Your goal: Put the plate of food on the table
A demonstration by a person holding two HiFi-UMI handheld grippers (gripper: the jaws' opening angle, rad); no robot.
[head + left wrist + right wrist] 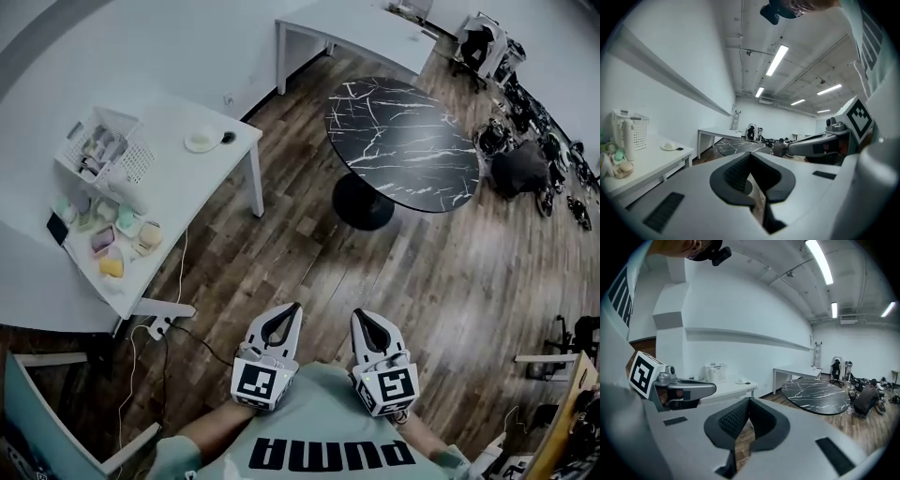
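A white plate [202,140] with a pale piece of food on it sits near the far corner of the white table [178,202] at the left; it also shows small in the left gripper view [669,146] and the right gripper view [740,381]. Both grippers are held close to the person's chest over the wooden floor, well away from the plate. My left gripper [292,309] is shut with nothing in it, its tips meeting [751,157]. My right gripper [359,316] is likewise shut and holds nothing [749,401].
A round black marble table [403,141] stands ahead on the right. The white table also bears a white basket [103,150] and several toy foods [117,246]. A second white table [356,28] stands farther back. Cables and a power strip [159,326] lie on the floor at the left.
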